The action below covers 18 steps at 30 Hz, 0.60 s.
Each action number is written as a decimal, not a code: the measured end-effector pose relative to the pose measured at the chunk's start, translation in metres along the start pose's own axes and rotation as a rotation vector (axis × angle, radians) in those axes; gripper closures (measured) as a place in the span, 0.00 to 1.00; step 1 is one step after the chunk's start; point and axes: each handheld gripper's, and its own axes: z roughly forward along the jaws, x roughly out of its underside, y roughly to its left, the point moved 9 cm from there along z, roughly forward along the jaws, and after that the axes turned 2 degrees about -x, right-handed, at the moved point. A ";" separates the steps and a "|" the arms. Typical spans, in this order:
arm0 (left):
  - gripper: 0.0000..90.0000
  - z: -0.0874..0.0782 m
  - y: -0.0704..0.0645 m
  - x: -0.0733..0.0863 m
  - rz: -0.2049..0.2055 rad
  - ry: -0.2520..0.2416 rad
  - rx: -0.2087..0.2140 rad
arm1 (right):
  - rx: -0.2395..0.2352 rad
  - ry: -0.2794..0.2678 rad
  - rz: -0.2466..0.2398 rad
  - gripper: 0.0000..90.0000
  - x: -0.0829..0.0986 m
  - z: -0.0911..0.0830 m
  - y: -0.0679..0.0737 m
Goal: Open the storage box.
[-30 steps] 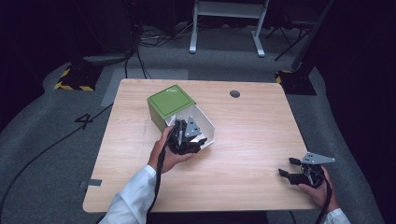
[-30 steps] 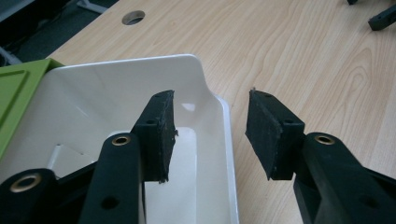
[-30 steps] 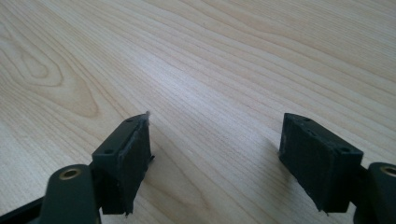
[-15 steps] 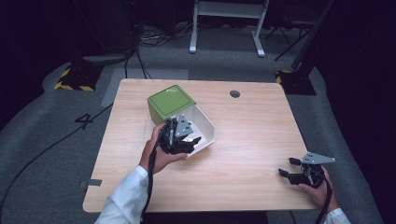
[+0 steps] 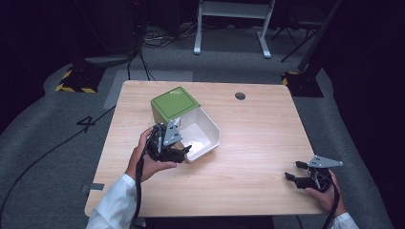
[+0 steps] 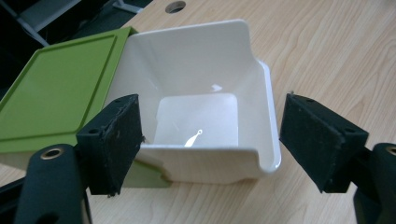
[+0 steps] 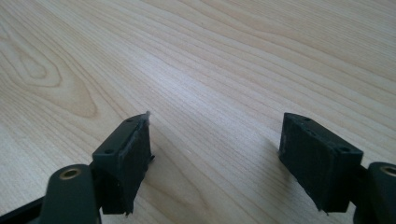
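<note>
The left gripper (image 6: 208, 140) is spread wide, right in front of the white box (image 6: 201, 116). The right gripper (image 5: 297, 171), also spread wide, rests far from the box.

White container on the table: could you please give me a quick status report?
Left tongs open, straddling the white container's near rim, not gripping. Container empty, green lid alongside. Right tongs open over bare table. Nothing in the way.

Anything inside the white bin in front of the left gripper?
The white bin looks empty: bare glossy floor with light reflections. The near wall hides a strip of floor, and the left gripper, jaws open, covers a corner.
</note>
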 end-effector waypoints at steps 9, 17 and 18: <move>0.18 -0.019 0.004 0.025 0.029 0.003 -0.027 | 0.000 0.000 0.000 0.28 0.000 0.000 0.000; 0.18 -0.021 0.011 0.065 0.035 0.076 -0.065 | 0.002 0.000 0.002 0.28 0.000 0.000 0.000; 0.18 -0.021 0.011 0.065 0.035 0.076 -0.065 | 0.002 0.000 0.002 0.28 0.000 0.000 0.000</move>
